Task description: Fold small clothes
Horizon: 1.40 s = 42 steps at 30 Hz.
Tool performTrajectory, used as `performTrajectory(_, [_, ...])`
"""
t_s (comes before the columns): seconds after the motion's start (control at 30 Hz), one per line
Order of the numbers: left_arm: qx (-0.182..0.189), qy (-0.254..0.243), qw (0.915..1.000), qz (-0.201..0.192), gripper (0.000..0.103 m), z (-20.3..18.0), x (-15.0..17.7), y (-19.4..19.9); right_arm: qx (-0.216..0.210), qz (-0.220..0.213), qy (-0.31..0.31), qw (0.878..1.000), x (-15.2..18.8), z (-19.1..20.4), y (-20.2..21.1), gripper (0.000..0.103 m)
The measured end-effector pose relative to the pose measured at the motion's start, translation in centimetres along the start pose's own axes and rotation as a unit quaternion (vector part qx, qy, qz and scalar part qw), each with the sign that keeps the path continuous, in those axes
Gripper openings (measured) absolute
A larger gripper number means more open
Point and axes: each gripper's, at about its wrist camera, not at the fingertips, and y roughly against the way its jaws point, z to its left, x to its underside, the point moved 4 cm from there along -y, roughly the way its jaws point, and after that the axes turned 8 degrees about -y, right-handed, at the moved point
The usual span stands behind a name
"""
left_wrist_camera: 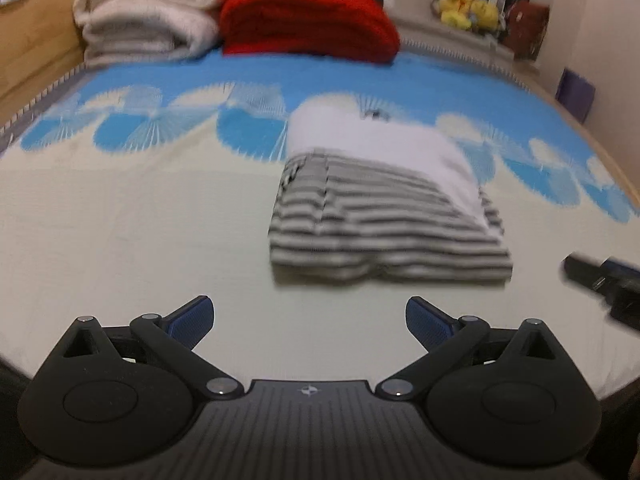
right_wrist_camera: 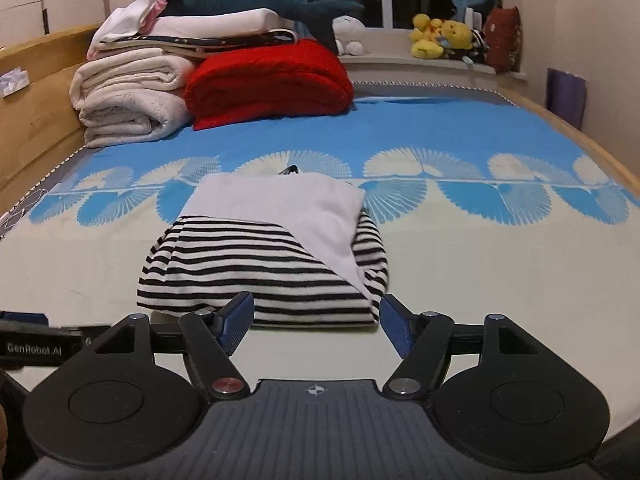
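Observation:
A folded black-and-white striped garment (right_wrist_camera: 256, 276) with a white panel (right_wrist_camera: 288, 208) across its far side lies on the bedspread (right_wrist_camera: 500, 280). In the left wrist view the same striped garment (left_wrist_camera: 384, 224) is ahead and to the right, blurred. My left gripper (left_wrist_camera: 310, 320) stands wide open over bare bedspread, short of the garment, with nothing between its fingers. My right gripper (right_wrist_camera: 316, 328) is open just in front of the garment's near edge, its pads clear of the cloth. The right gripper's tip (left_wrist_camera: 600, 280) shows at the right edge of the left wrist view.
At the head of the bed are a red folded blanket (right_wrist_camera: 272, 80), cream folded blankets (right_wrist_camera: 128, 100) and a stack of bedding with a dark plush shark (right_wrist_camera: 256, 4). Yellow plush toys (right_wrist_camera: 440, 36) sit on the windowsill. A wooden bed frame (right_wrist_camera: 36, 92) runs along the left.

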Motion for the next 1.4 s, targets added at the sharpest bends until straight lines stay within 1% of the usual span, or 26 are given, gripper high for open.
performTrajectory(0.07, [-0.004,-0.012,0.9999,-0.009,0.102,-0.3,-0.3,-0.3,-0.006,0.012,-0.006,1.000,0.2,0.3,-1.0,0.071])
performTrajectory(0.13, [0.006,-0.012,0.9999,-0.002,0.102,-0.5,-0.3,-0.9,-0.004,0.021,-0.001,1.000,0.6,0.8,-1.9,0.071])
performTrajectory(0.23, [0.020,-0.001,0.9998,0.006,0.102,-0.5,-0.2,-1.2,-0.004,0.018,0.012,1.000,0.6,1.6,-2.5,0.071])
performTrajectory(0.37, [0.019,-0.003,0.9998,0.000,0.102,-0.5,-0.2,-1.1,-0.008,0.018,0.012,1.000,0.5,2.0,-2.7,0.075])
performTrajectory(0.53, [0.024,0.000,0.9997,0.004,0.102,-0.5,-0.3,-1.5,-0.010,0.022,0.017,1.000,0.6,2.5,-3.2,0.076])
performTrajectory(0.83, [0.025,-0.006,0.9997,0.000,0.102,-0.7,-0.4,-1.5,-0.008,0.024,0.030,0.999,0.9,3.0,-3.3,0.077])
performTrajectory(1.4, [0.026,-0.006,0.9997,0.001,0.102,-0.4,-0.3,-1.5,-0.007,0.024,0.030,0.999,0.8,3.0,-3.3,0.077])
